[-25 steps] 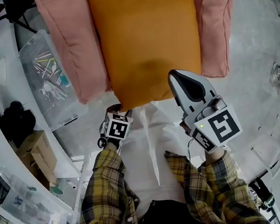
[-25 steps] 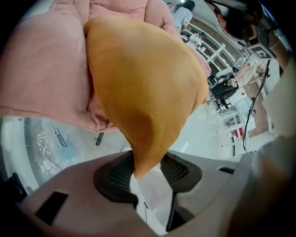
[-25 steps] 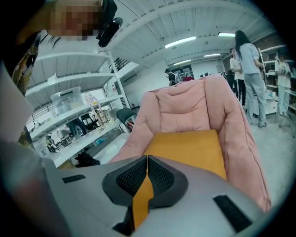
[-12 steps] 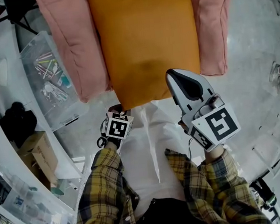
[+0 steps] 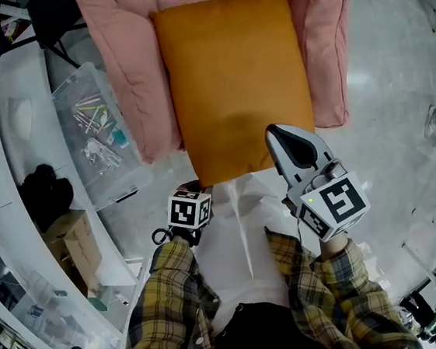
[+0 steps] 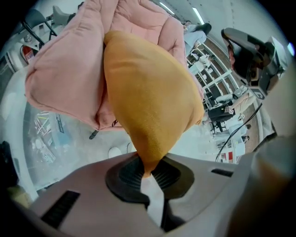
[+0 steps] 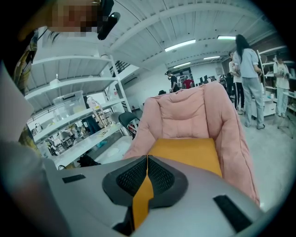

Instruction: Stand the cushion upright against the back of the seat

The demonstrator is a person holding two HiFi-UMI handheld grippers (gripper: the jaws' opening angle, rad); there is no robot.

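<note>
Just finished clamping left gripper (image 6: 149, 173) onto cushion (image 5: 235, 82), near-left corner. Right gripper (image 7: 147, 175) pinched shut on near-right edge. Lifting near edge off pink seat (image 5: 125, 79) now, so probably ready to tip toward far backrest (image 7: 185, 111).

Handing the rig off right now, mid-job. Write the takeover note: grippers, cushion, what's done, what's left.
Left gripper: jaws have just been closing, now shut on the near left corner of the orange square fabric cushion.
Right gripper: shut on its near edge, further right.
Cushion lies on the pink padded seat, far edge by the seat back.
Done: both grips taken. Left: raise the near edge and lean the cushion upright against the back.
</note>
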